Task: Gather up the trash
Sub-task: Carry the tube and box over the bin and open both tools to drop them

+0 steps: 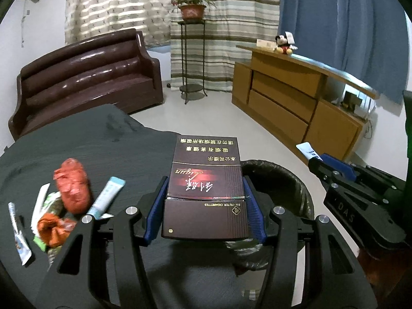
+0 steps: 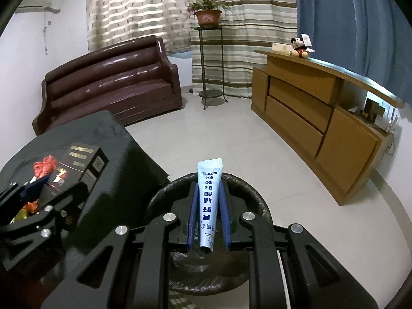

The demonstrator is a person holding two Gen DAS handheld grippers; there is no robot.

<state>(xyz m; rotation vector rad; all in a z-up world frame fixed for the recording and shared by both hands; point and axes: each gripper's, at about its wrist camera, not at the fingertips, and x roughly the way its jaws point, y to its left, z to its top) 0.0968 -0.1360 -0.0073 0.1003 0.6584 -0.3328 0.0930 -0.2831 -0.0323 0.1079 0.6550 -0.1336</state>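
My left gripper [image 1: 204, 182] is shut on a dark cigarette box [image 1: 206, 177] and holds it above the black table's [image 1: 77, 141] right edge, beside the trash bin [image 1: 291, 188] lined with a black bag. My right gripper [image 2: 208, 188] is shut on a white-and-blue sachet [image 2: 209, 198], held upright over the bin [image 2: 247, 193]. On the table lie a red crumpled wrapper [image 1: 73, 188], a light-blue sachet [image 1: 105, 198], an orange wrapper [image 1: 52, 229] and several small packets [image 1: 20, 234]. The right gripper also shows in the left wrist view [image 1: 316, 159], and the left gripper with its box shows in the right wrist view [image 2: 77, 164].
A brown leather sofa [image 1: 85, 77] stands behind the table. A metal plant stand [image 1: 191, 59] with a potted plant is at the back. A wooden cabinet [image 1: 296, 103] with a Mickey toy [image 1: 283, 42] lines the right wall. The floor is pale tile [image 2: 219, 134].
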